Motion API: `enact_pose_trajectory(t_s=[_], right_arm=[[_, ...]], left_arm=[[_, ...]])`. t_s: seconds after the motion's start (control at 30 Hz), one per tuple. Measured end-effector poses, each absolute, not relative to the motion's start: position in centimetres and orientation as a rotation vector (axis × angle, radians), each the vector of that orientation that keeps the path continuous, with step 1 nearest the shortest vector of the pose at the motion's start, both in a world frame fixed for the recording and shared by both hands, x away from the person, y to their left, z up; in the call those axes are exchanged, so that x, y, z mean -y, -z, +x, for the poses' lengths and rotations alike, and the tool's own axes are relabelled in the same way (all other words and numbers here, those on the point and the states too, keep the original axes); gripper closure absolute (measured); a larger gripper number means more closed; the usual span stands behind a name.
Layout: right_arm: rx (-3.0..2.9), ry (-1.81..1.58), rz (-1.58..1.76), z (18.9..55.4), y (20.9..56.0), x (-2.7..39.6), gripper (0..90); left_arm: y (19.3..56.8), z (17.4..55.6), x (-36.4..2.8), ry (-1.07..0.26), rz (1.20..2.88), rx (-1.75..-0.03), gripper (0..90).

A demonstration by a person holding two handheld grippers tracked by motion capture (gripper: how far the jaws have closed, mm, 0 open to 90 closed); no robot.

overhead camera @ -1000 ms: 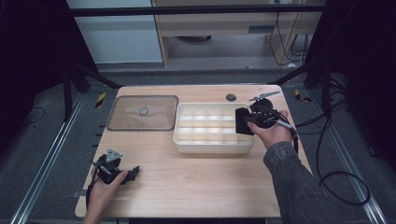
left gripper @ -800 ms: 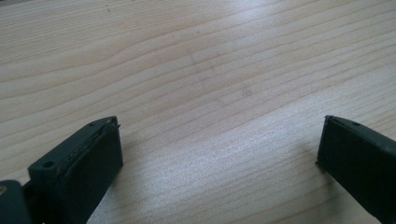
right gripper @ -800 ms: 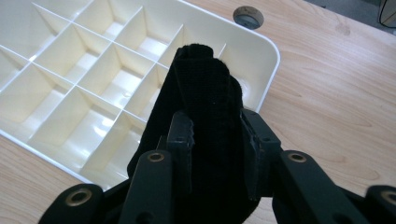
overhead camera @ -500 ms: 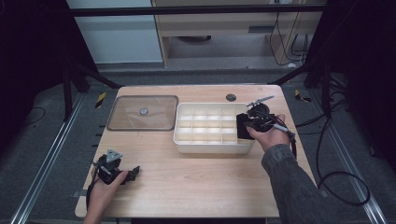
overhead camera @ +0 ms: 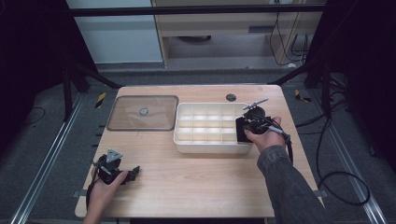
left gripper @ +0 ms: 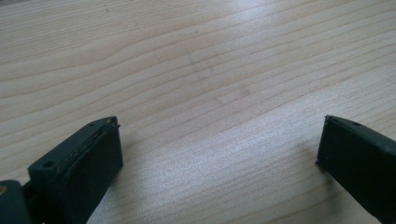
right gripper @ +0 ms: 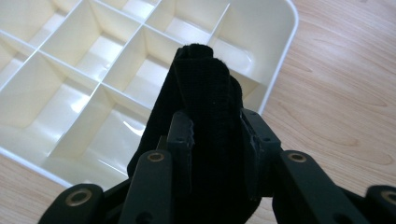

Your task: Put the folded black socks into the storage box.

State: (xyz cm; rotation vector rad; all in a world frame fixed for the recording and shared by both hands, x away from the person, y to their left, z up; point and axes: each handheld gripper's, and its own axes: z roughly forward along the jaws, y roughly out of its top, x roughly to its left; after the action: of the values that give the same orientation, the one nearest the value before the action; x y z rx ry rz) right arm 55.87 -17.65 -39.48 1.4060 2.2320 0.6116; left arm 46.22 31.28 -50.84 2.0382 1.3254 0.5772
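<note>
Right claw (right gripper: pixel 212 140): jaws clamped on a folded black cloth (right gripper: pixel 205 93), pads pressing its two flanks; the fold stands up past the jaw tips. In the high view the same claw (overhead camera: pixel 243 129) sits at the right end of the white divided tray (overhead camera: pixel 183 140), cloth (overhead camera: pixel 243 130) hanging at the tray's end cells.

Just beyond and below the cloth: the tray's rounded corner (right gripper: pixel 285 28) and its grid of cells, all bare as far as can be seen. Bare table (right gripper: pixel 345 84) lies to the claw's right in the right gripper view.

Left claw (overhead camera: pixel 133 171): jaws spread wide with nothing between them, only wood grain of the table (left gripper: pixel 210 84) ahead. It rests near the table's front-left edge, well apart from the tray.

Farther out from the right claw, past the tray's far end: a clear lid (overhead camera: pixel 142 112) lying flat on the table.

Step in hand, as judged: lowering the cloth into an end cell. The next move calls for centring the fold over one cell, clear of the dividers, sinking it in, then spreading the jaws. Risk: cloth draping across a divider.
</note>
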Motion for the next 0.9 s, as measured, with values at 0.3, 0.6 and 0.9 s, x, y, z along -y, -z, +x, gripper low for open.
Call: enact_pose_trajectory(t_s=[0.3, 0.6, 0.9], right_arm=[[-2.230, -0.573, 1.400, 56.1, 39.7, 17.4, 68.2], [-2.230, -0.558, 1.399, 55.5, 41.0, 16.6, 68.2], [-2.227, -0.566, 1.407, 55.4, 41.6, 16.7, 68.4]], left_arm=[[50.9, 46.2, -31.2, -0.578, 2.032, -1.329, 0.0], [50.8, 46.2, -31.2, -0.578, 2.038, -1.327, 0.0], [50.8, 46.3, -31.2, -0.577, 2.042, -1.322, 0.0]])
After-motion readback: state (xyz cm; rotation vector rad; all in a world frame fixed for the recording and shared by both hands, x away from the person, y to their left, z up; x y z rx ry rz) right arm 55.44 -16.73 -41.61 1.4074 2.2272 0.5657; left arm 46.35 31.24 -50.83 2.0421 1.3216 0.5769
